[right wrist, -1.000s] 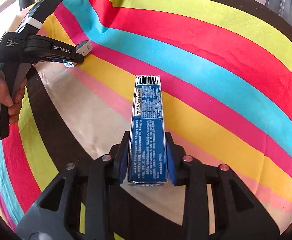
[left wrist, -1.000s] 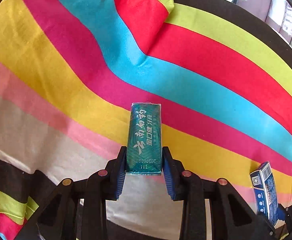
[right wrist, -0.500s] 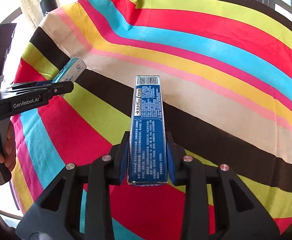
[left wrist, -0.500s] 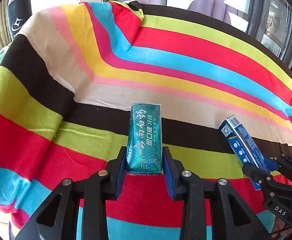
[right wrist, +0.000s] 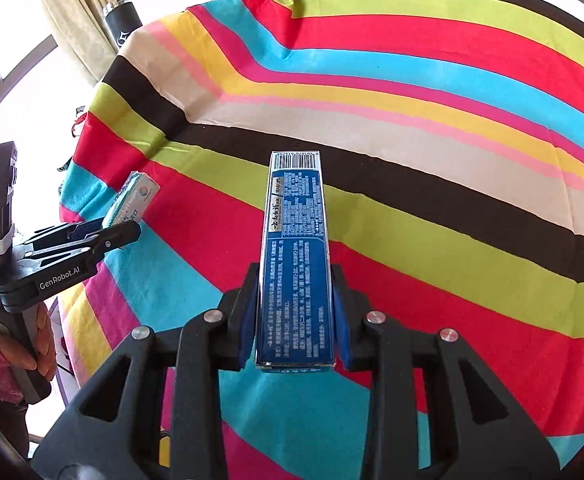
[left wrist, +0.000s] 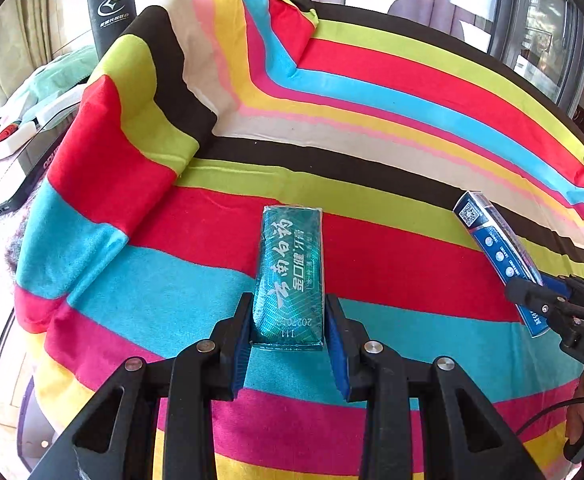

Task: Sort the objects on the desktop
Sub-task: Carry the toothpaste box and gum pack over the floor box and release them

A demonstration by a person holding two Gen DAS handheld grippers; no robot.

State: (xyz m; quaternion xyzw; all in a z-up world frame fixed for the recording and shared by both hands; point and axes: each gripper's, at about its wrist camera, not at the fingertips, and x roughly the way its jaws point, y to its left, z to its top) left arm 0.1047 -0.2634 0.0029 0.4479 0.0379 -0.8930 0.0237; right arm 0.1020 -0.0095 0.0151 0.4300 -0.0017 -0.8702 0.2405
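Observation:
My left gripper is shut on a teal-green toothpaste box with white characters, held above the striped cloth. My right gripper is shut on a long blue toothpaste box, barcode end pointing away. In the right wrist view the left gripper shows at the left edge with the teal box sticking out of it. The left wrist view has the right gripper at its right edge, the blue box in it.
The cloth hangs over the table's left edge. Beyond that edge stand a black flask, a dark flat device and some small white and red things. Windows run along the back. A hand in a pink sleeve holds the left gripper's handle.
Both grippers have swept across the cloth towards its left edge, each keeping its box. The table edge, the flask and the window have come into view.

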